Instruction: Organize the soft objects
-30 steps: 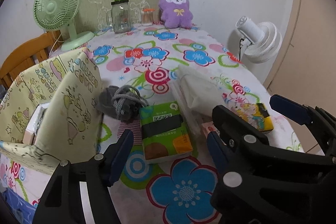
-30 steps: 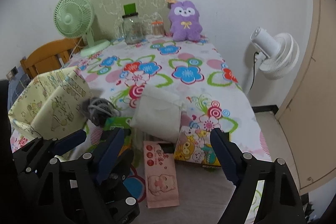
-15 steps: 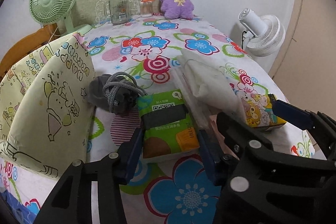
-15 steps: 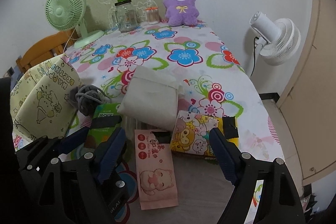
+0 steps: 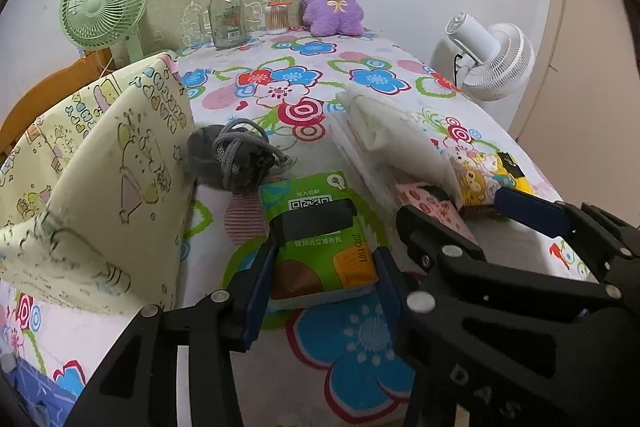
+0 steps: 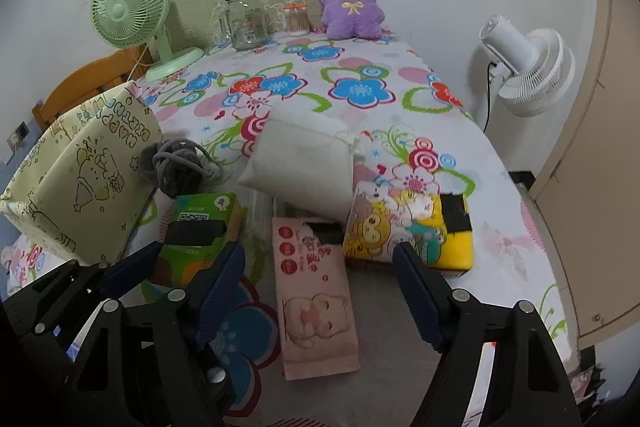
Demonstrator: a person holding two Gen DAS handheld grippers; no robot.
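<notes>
A green tissue pack (image 5: 316,239) lies on the flowered table, also in the right wrist view (image 6: 200,231). My left gripper (image 5: 320,283) is open with its fingers on both sides of the pack's near end. My right gripper (image 6: 320,283) is open and empty over a pink tissue pack (image 6: 316,303). A yellow cartoon tissue pack (image 6: 408,231), a white cloth pouch (image 6: 304,163) and a grey drawstring pouch (image 5: 232,159) lie nearby. The right gripper's fingers (image 5: 528,211) show in the left wrist view.
A cream fabric storage box (image 5: 100,183) stands open at the left. At the back stand a green desk fan (image 5: 104,11), a glass jar (image 5: 226,15), a cotton-swab tub (image 5: 278,19) and a purple plush (image 5: 332,3). A white fan (image 6: 528,71) stands off the table's right edge.
My left gripper has moved forward and down until its fingers flank the green pack. My right gripper has moved forward over the pink pack.
</notes>
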